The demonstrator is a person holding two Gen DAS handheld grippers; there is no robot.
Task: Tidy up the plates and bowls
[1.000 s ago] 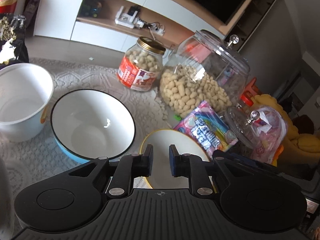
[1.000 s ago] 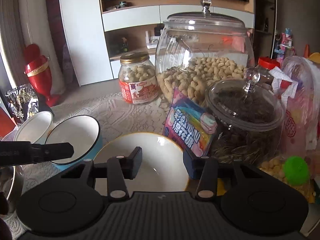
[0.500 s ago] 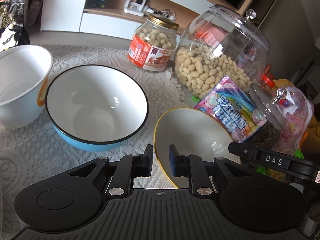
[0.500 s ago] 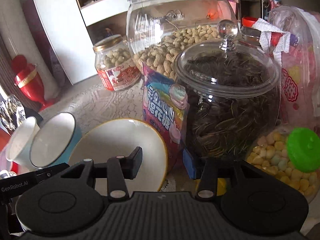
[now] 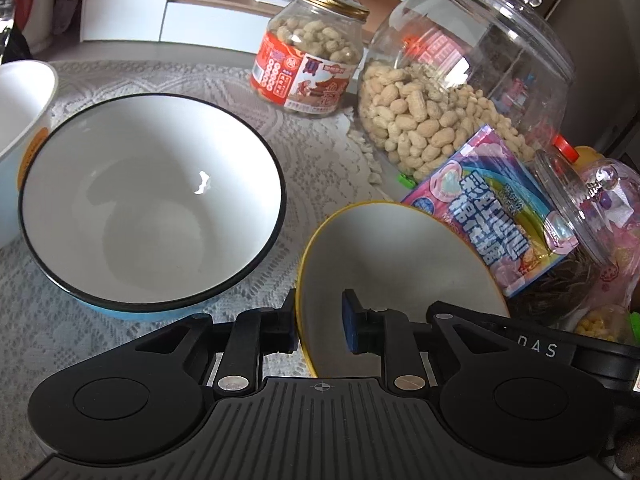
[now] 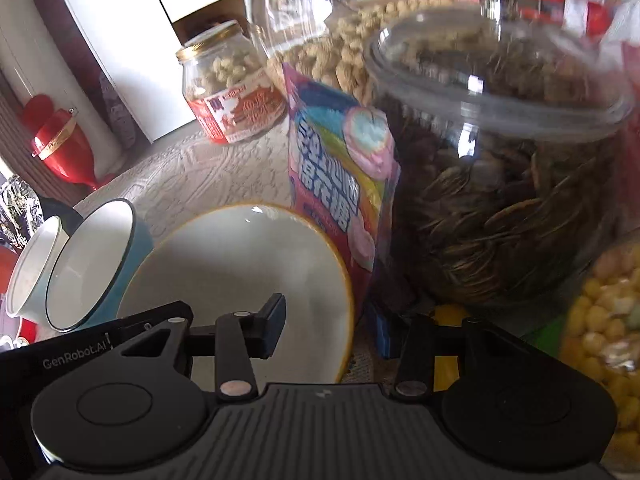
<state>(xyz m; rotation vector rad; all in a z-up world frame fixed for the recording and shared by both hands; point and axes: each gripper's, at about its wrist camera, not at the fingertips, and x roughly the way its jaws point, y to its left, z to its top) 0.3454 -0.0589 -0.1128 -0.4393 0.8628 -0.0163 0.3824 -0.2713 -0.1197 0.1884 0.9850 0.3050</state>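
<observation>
A white bowl with a yellow rim point(image 5: 392, 264) sits on the lace cloth; it also shows in the right wrist view point(image 6: 248, 276). My left gripper point(image 5: 320, 326) is open and straddles its left rim, one finger outside, one inside. My right gripper point(image 6: 330, 330) is open and straddles its right rim. A larger blue bowl with a black rim point(image 5: 152, 200) stands to the left, empty, and shows in the right wrist view point(image 6: 92, 260). A white cup point(image 5: 24, 120) stands left of it.
A small peanut jar point(image 5: 312, 52) and a big glass peanut jar point(image 5: 460, 80) stand behind. A candy bag point(image 5: 492, 208) leans on a lidded seed jar point(image 6: 500, 168) right beside the yellow-rimmed bowl. A red vase point(image 6: 64, 148) stands far left.
Both grippers have moved down and forward onto the yellow-rimmed bowl's opposite rims. The left gripper has opened a little. The bowl looks tilted now.
</observation>
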